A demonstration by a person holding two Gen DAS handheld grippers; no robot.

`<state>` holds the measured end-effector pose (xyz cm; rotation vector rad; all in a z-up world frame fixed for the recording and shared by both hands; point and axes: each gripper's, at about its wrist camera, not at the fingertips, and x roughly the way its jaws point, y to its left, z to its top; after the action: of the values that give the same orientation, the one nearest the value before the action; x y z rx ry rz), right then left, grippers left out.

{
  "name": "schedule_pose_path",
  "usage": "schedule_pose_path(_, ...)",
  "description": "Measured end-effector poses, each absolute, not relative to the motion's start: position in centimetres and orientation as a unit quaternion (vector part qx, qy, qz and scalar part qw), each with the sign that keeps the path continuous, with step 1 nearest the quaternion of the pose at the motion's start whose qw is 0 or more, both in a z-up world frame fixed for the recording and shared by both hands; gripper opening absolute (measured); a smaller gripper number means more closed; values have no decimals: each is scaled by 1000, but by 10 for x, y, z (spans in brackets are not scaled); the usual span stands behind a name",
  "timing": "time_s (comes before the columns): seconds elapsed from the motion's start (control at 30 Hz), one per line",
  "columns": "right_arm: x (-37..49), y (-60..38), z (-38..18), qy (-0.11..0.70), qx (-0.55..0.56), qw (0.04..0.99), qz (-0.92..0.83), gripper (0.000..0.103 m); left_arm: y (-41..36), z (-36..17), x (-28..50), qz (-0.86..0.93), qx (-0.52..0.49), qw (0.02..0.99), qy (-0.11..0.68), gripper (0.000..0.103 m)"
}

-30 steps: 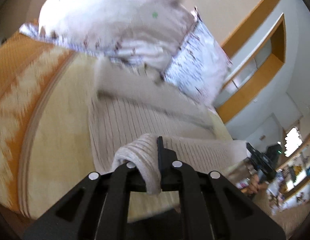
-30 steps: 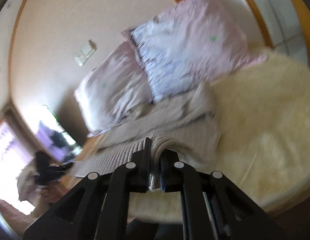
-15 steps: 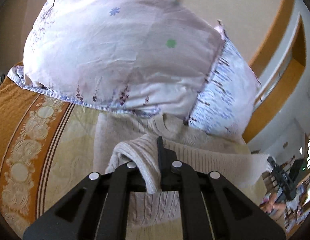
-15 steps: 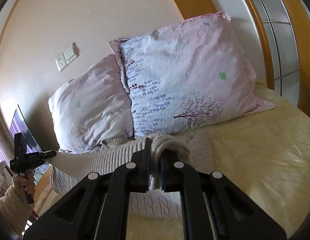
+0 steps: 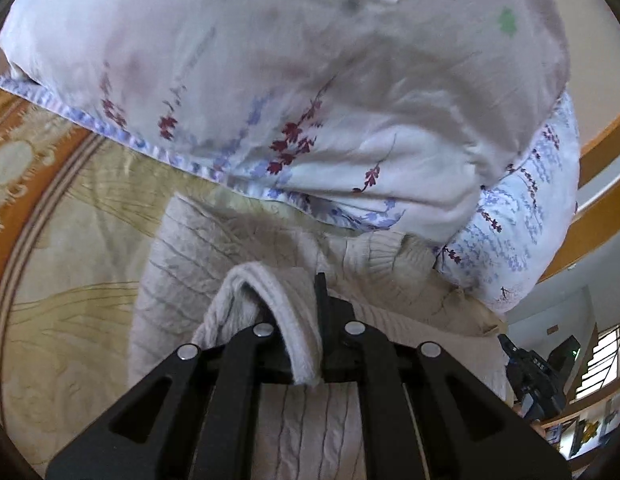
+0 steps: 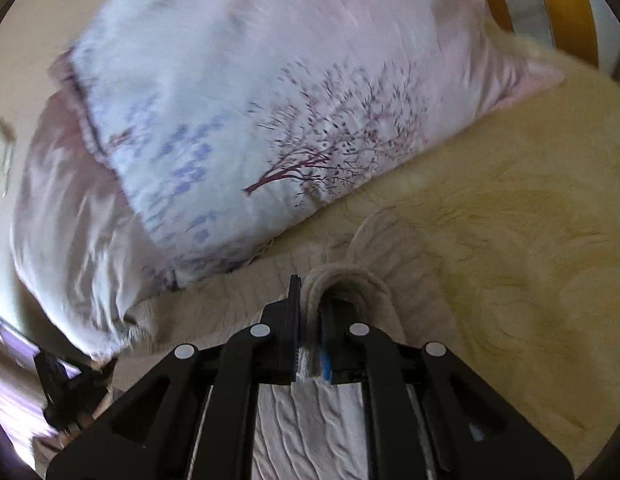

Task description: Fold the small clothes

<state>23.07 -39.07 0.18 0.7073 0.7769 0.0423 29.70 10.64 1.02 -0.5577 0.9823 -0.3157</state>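
Left gripper (image 5: 306,304): I hold it clamped on a folded edge of the beige cable-knit sweater (image 5: 182,280); the knit loops up over the left finger and hangs down between the two fingers.
Right gripper (image 6: 310,312): I see its jaws, which have just been opening slightly, with a fold of the same sweater (image 6: 389,272) between them; the knit arches over the right finger and the pads press on it.
Sweater position: it lies on the bedspread (image 5: 70,320) at the head end of the bed, its ribbed collar (image 5: 381,252) touching the lower edge of the pillows.
Pillows: a white floral pillow (image 5: 270,80) stands just behind the sweater in the left wrist view; a second pillow with a tree print (image 6: 290,100) fills the right wrist view, overlapping a plain pink one (image 6: 62,208).
Bedspread: cream with an orange patterned border (image 5: 14,136) toward the left edge.
Image quality: the right wrist view is motion-blurred.
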Motion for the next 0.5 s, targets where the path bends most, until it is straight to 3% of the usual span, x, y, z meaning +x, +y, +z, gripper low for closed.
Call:
schedule_pose_path(0.03, 238, -391, 1, 379, 344, 859, 19, 16, 106, 11, 299, -146, -268, 831, 465, 9)
schedule_pose_path(0.1, 242, -392, 3, 378, 353, 856, 23, 38, 110, 12, 304, -147, -287, 823, 469, 24)
schedule_pose_path(0.17, 238, -393, 11, 365, 354, 861, 26, 52, 114, 18, 303, -143, -302, 824, 457, 44)
schedule_pose_path(0.2, 233, -394, 16, 357, 349, 866, 25, 58, 118, 24, 299, -142, -302, 830, 446, 48)
schedule_pose_path(0.4, 174, -411, 34, 326, 298, 897, 8, 58, 140, 47, 262, -144, -256, 855, 427, 51)
schedule_pose_path(0.5, 153, -409, 29, 340, 261, 903, 12, 47, 142, 46, 241, -146, -211, 862, 437, 50)
